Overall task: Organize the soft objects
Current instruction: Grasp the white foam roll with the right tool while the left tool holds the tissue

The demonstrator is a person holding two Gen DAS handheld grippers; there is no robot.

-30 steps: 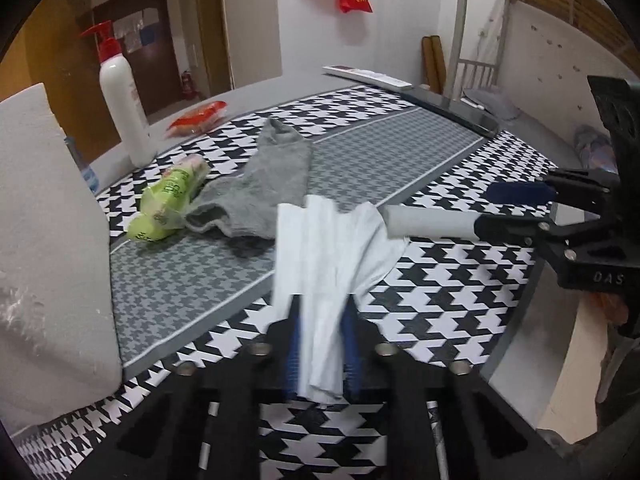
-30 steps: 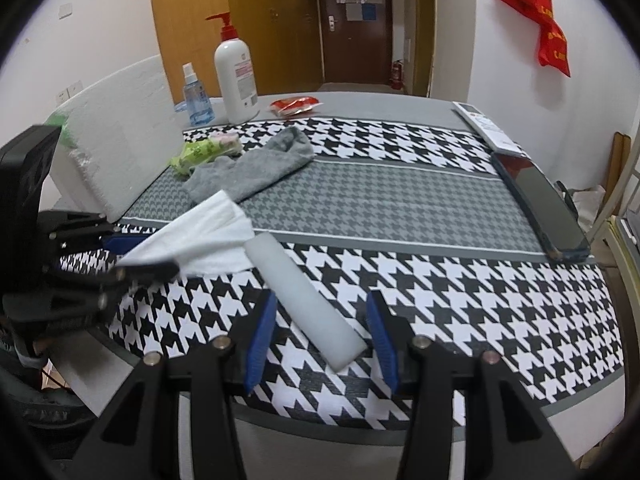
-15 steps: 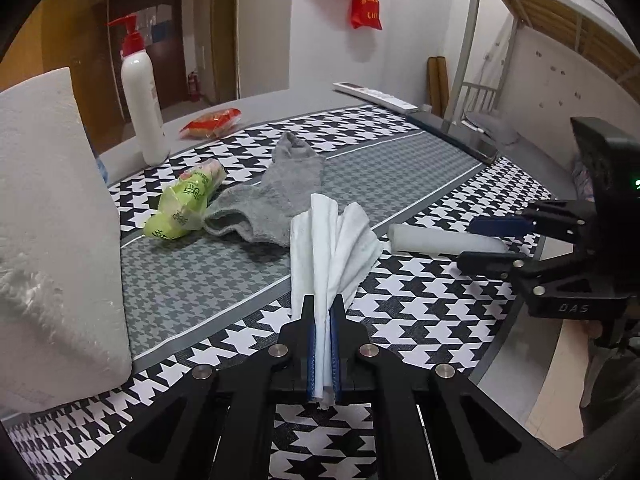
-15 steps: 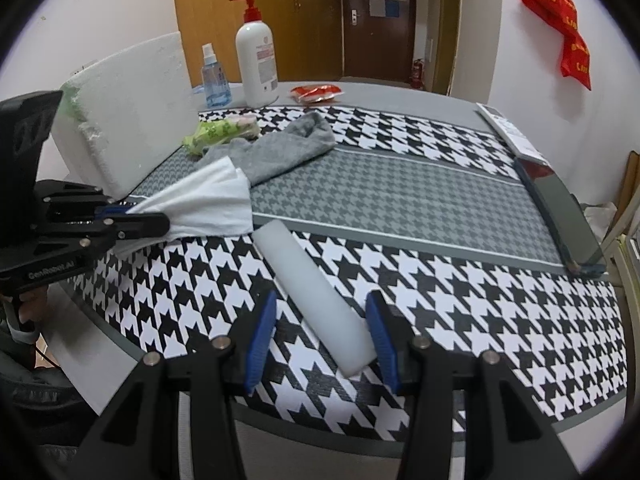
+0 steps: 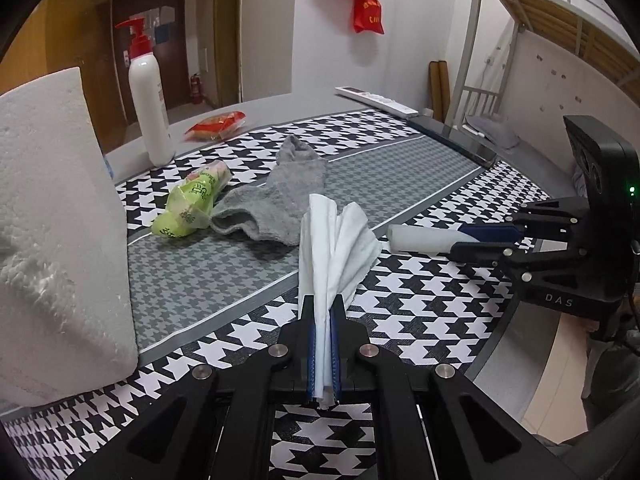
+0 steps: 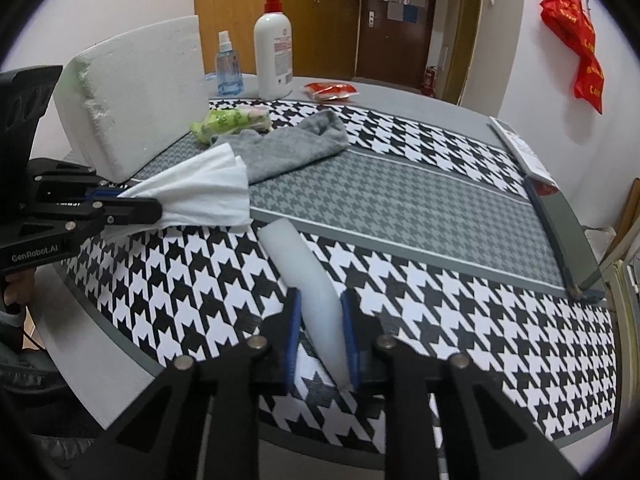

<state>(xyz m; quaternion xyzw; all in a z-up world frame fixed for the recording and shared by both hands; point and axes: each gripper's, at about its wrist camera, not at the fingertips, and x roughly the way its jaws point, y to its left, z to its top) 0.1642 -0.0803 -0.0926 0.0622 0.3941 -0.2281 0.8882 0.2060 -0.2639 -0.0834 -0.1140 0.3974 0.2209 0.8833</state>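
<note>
White walls, a brown door and a metal bunk-bed frame (image 5: 500, 40) ring the room, and a red bag (image 6: 580, 44) hangs on the wall. Below them a grey table (image 6: 400, 94) carries a black-and-white houndstooth cloth (image 6: 460, 280) with a grey band across its middle. At the left side of the table a large white foam block (image 5: 52, 220) stands on edge. Behind it rise a white pump bottle (image 6: 274, 52) with a red head and, beside that, a small blue spray bottle (image 6: 229, 66). A long dark slab (image 6: 560, 232) lies along the right side of the cloth, with a white remote (image 5: 376, 100) beyond it.

On the grey band a grey sock (image 5: 280, 196) lies flat, its open end touching a green wrapped packet (image 5: 192, 204). A red snack packet (image 5: 216, 124) sits on the bare table near the pump bottle.

Just in front of the sock, a white cloth (image 5: 336, 240) fans out on the table; its gathered near end is clamped between the blue pads of the left gripper (image 5: 323, 320), whose jaws are all but closed on it.

To the right of the white cloth, a white foam strip (image 6: 304, 276) lies on the houndstooth pattern, pointing toward the cloth's edge. The right gripper (image 6: 320, 320) has its jaws closing around the strip's near end, and both blue pads appear to touch its sides.
</note>
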